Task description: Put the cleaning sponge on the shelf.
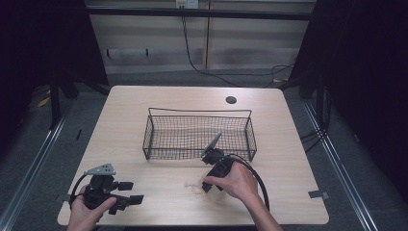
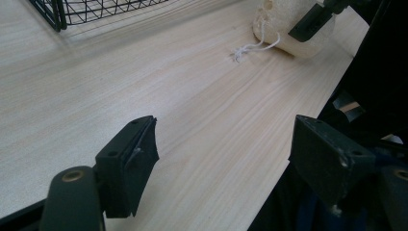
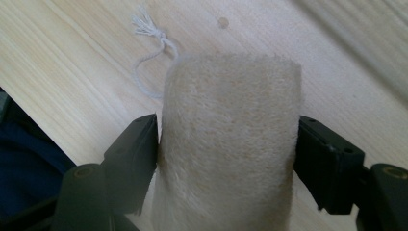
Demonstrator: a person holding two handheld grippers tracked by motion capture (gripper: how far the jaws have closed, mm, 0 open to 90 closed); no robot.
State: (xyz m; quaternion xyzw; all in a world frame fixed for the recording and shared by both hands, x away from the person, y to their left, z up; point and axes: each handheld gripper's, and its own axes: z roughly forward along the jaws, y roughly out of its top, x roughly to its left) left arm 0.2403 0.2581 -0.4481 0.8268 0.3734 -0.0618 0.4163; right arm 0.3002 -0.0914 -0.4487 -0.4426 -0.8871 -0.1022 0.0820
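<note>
A beige loofah sponge (image 3: 230, 144) with a white string (image 3: 150, 45) lies on the wooden table (image 1: 144, 101). My right gripper (image 3: 226, 139) is shut on it, one jaw pressing each side. In the high view the right gripper (image 1: 208, 185) is under a hand, just in front of the black wire basket (image 1: 199, 111), with the loofah (image 1: 197, 187) peeking out at its tip. My left gripper (image 1: 132, 192) rests at the table's front left corner, jaws wide open and empty. Its own view (image 2: 226, 139) shows the loofah (image 2: 276, 19) far off, a right jaw on it.
The basket holds nothing I can make out; its corner (image 2: 57, 12) shows at the top left of the left gripper view. A dark round hole (image 1: 231, 100) sits near the table's far edge. The table's front edge runs close to both grippers. Dark floor and cables surround the table.
</note>
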